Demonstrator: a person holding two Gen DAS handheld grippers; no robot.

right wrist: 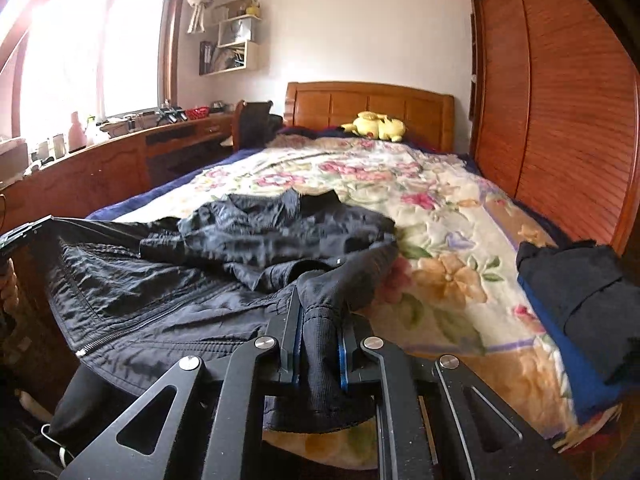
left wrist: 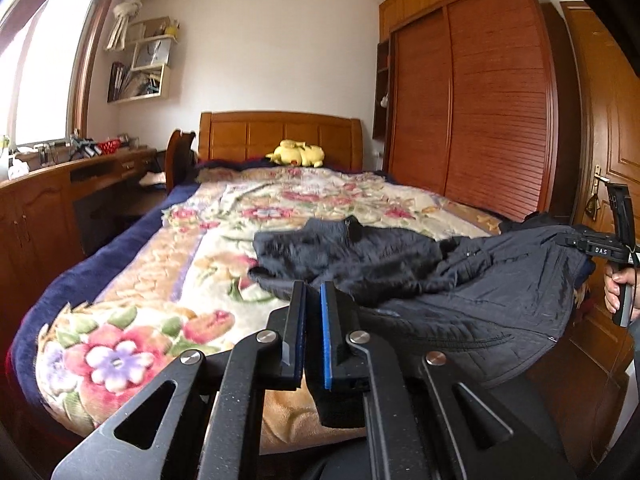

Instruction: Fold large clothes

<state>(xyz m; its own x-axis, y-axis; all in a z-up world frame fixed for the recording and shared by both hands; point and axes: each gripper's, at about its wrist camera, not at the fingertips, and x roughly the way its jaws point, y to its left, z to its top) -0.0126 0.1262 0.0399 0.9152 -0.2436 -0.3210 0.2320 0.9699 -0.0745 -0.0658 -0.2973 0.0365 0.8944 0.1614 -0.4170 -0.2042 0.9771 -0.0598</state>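
A dark navy quilted jacket [left wrist: 460,280] lies crumpled on the floral bedspread [left wrist: 160,264], its hem hanging over the bed's near edge. My left gripper [left wrist: 313,292] is shut on the jacket's hem, which droops below its blue pads. In the right wrist view the jacket [right wrist: 168,280] spreads across the left half of the bed. My right gripper [right wrist: 320,312] is shut on its ribbed cuff [right wrist: 322,344]. The left gripper shows at that view's far left [right wrist: 20,236], and the right gripper shows at the left view's far right [left wrist: 600,248].
A folded dark and blue garment pile [right wrist: 580,304] sits at the bed's right edge. A yellow plush toy [left wrist: 296,154] lies by the headboard. A wooden wardrobe [left wrist: 472,112] stands on the right, a desk [left wrist: 60,192] on the left.
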